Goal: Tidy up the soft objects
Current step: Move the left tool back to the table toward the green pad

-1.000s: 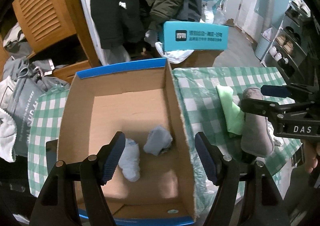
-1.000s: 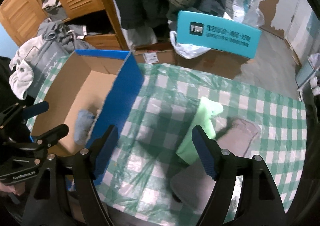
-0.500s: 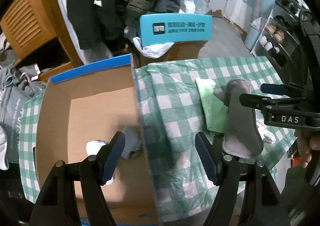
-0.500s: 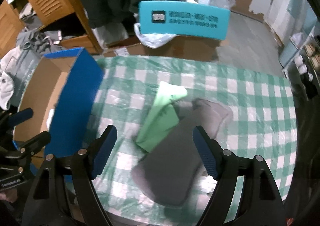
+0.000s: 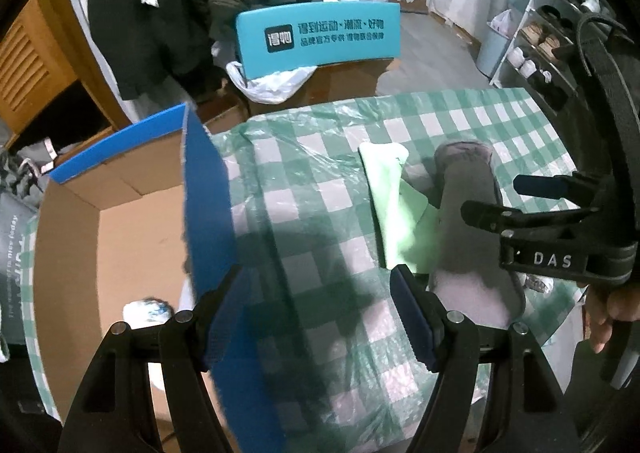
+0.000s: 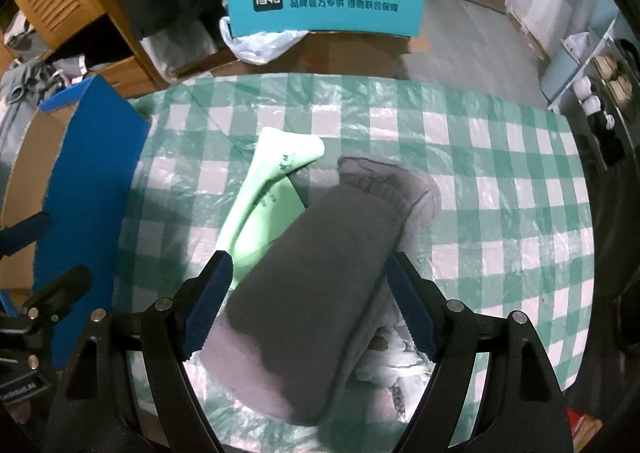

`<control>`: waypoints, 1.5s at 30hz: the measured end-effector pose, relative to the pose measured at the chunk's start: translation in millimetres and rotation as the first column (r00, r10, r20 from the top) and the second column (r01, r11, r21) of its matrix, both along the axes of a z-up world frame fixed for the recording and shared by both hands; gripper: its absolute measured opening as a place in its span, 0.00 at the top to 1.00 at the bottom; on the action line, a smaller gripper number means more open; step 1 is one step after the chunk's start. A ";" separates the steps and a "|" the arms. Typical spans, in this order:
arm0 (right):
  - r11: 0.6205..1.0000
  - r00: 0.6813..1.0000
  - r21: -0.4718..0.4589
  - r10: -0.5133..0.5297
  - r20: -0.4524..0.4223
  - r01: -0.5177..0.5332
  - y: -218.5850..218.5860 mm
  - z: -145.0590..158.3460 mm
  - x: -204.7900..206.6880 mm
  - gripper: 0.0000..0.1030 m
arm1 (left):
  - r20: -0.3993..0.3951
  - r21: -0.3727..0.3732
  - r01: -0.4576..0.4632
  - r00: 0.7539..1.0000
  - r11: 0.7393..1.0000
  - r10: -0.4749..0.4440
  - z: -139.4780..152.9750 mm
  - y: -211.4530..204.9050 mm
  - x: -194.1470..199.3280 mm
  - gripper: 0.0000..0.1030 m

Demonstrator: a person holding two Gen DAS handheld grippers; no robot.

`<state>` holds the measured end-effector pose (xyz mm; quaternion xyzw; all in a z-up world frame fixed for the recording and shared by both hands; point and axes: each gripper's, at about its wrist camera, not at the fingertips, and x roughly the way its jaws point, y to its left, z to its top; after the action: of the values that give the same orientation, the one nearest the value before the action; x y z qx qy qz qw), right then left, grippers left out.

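A grey slipper point(image 6: 320, 273) lies on the green checked tablecloth point(image 6: 500, 181), partly over a light green sock point(image 6: 272, 197). My right gripper point(image 6: 310, 293) hangs open just above the slipper, one finger on each side of it, and its pads do not press on it. It also shows at the right in the left wrist view, as the right gripper point(image 5: 496, 197) over the slipper point(image 5: 472, 225) and green sock point(image 5: 392, 205). My left gripper point(image 5: 316, 309) is open and empty above the blue right wall of the cardboard box point(image 5: 208, 189). A white and blue sock point(image 5: 148, 309) lies inside the box.
A white patterned cloth point(image 6: 396, 357) peeks out from under the slipper near the table's front edge. Behind the table stand a teal box point(image 6: 324, 1), a white plastic bag point(image 6: 260, 45), hanging coats and a wooden cabinet point(image 5: 28, 65). A shoe rack point(image 5: 540, 41) is at the right.
Both grippers have moved right and lower, away from the box interior. The right gripper now straddles the grey slipper, and the left one hangs over the box's right wall.
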<state>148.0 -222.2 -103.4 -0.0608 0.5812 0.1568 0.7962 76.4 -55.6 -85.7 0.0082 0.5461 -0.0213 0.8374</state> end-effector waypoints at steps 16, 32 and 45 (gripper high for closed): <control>0.995 0.997 -0.099 -0.004 -0.075 -0.004 -0.7 -49.4 12.8 0.23 | -0.072 0.011 0.033 0.997 0.999 -0.032 -37.1 -20.5 22.0 0.28; 0.999 0.998 -0.010 0.038 -0.045 -0.038 -18.9 -34.5 4.3 0.82 | -0.126 -0.046 0.021 0.992 0.999 -0.026 -63.6 -34.6 50.7 0.28; 0.999 1.000 0.029 0.018 -0.007 -0.018 -47.2 -15.3 15.0 0.90 | -0.158 -0.078 -0.035 0.987 0.996 0.022 -86.0 -41.6 85.8 0.28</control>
<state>163.1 -269.4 -118.7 -0.0540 0.5813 0.1724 0.7934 162.1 -97.2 -171.7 -0.0350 0.6091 -0.0319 0.7917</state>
